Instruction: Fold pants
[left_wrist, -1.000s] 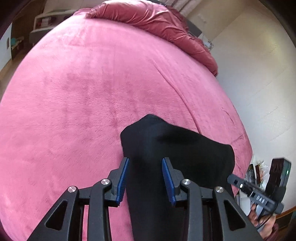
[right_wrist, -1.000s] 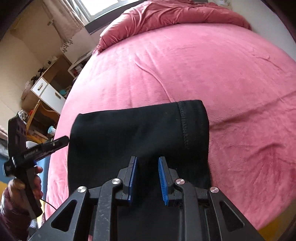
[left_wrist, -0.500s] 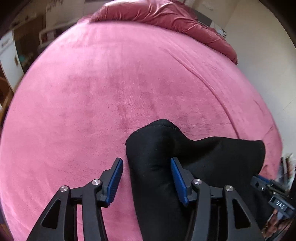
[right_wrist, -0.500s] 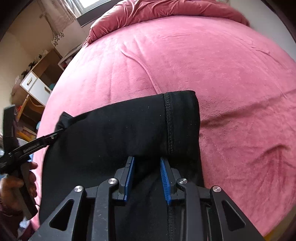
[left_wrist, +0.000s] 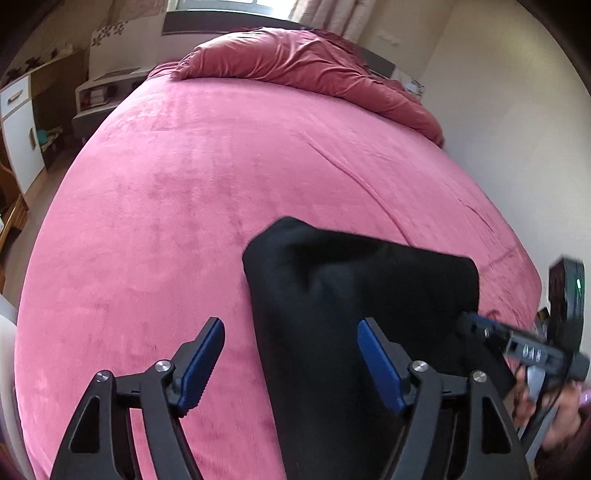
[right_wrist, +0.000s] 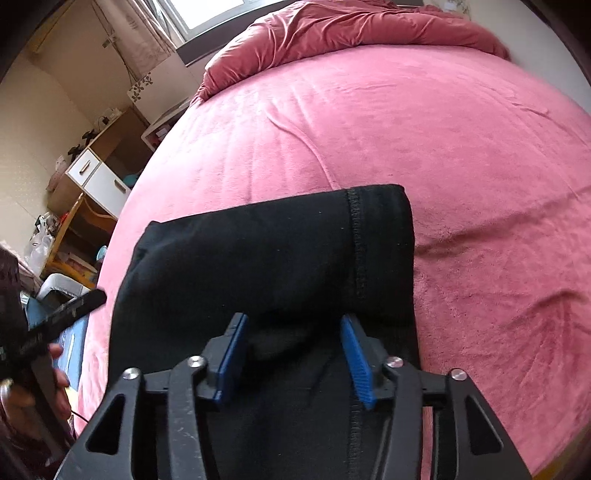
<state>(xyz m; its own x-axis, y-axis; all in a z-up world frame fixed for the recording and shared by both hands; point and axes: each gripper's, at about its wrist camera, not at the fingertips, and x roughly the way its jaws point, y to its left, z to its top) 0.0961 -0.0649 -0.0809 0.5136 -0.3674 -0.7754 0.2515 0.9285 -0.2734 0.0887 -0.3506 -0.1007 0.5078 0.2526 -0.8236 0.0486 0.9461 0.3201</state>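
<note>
While the one pair of pants (right_wrist: 273, 258) lies folded on the bed (right_wrist: 461, 147), long axis across my view, seam at right, I hold both grippers, left (left_wrist: 291, 363) and right (right_wrist: 293, 356), jaws apart, gripping nothing.

Pink bed (left_wrist: 221, 177), bunched duvet (right_wrist: 354, 33), white cabinet (right_wrist: 96, 177).

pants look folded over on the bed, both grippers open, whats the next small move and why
Probably draw both grippers back and clear. The left gripper and right gripper both stand open, gripping nothing, and the black pants lie doubled over on the pink bed, so the fold seems set down.
</note>
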